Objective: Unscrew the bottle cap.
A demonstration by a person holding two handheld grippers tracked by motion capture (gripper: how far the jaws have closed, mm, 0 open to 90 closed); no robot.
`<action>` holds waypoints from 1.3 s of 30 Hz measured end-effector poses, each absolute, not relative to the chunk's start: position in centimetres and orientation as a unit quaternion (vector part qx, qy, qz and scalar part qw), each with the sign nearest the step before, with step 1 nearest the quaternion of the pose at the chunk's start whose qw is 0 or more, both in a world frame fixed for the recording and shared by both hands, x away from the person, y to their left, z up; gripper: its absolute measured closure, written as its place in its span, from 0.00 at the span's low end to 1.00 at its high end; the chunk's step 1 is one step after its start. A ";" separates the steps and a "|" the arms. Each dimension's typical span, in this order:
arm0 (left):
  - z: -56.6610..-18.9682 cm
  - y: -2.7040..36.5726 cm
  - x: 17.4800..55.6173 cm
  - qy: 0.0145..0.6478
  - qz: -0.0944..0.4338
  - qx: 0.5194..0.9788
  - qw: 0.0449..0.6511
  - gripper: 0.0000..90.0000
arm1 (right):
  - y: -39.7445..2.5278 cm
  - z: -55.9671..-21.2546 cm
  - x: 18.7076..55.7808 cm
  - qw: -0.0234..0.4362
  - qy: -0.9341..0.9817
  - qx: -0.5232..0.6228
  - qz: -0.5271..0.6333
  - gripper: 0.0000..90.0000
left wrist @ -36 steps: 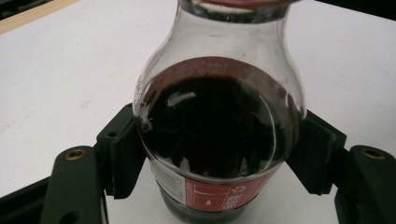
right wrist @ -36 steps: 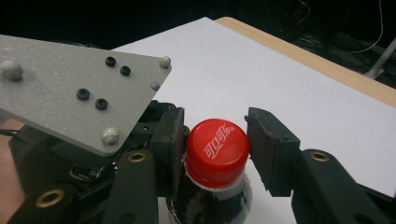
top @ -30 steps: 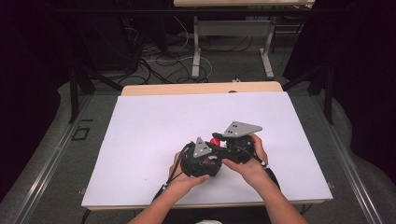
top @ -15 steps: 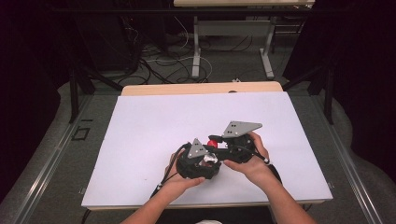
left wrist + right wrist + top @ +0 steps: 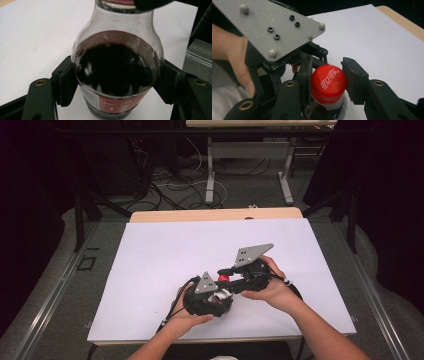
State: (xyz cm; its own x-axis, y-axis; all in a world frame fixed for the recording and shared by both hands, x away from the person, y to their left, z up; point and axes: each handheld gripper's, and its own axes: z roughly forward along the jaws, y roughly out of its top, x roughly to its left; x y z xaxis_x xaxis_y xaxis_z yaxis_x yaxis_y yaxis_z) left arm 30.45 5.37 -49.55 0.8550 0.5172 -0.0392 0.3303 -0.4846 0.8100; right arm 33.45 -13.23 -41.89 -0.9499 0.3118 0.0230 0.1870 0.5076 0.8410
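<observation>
Bottle [image 5: 117,75] base hidden between jaws

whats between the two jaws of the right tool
The red cap of the cola bottle sits between the right tool's jaws in the right gripper view. Whether both pads touch it is unclear.

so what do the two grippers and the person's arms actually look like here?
Both are black plastic handheld units: the left claw and right claw have ribbed black pads and brass-coloured pivot screws. Each carries a grey triangular plate with bolts. A black cable trails off. Forearms are bare, no sleeves.
</observation>
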 end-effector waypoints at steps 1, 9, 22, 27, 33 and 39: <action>-49.5 5.5 30.5 0.241 0.102 0.859 0.440 0.33 | -13.1 -41.8 33.7 0.059 0.872 0.124 0.471 0.68; -49.3 6.1 30.1 0.232 0.102 0.857 0.449 0.33 | -13.0 -41.6 34.4 0.028 0.876 0.057 0.478 0.68; -49.4 6.6 30.3 0.256 0.111 0.855 0.437 0.33 | -11.9 -40.3 31.6 0.104 0.868 0.198 0.443 0.52; -49.5 6.7 30.3 0.263 0.118 0.852 0.437 0.33 | -11.4 -40.1 31.3 0.111 0.866 0.247 0.421 0.60; -49.6 6.5 30.1 0.267 0.128 0.850 0.436 0.33 | -10.6 -40.5 31.2 0.111 0.865 0.271 0.407 0.67; -49.6 6.6 30.0 0.256 0.117 0.856 0.433 0.33 | -10.8 -40.4 31.6 0.095 0.881 0.229 0.402 0.68</action>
State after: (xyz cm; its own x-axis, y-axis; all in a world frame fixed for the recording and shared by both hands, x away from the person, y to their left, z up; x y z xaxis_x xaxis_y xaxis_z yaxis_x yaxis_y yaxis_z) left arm 30.02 6.58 -49.58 0.8416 0.5397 -0.0218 0.3371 -0.4933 0.8019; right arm 31.63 -10.82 -40.36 -0.8770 0.4802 0.0170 0.3273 0.5711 0.7528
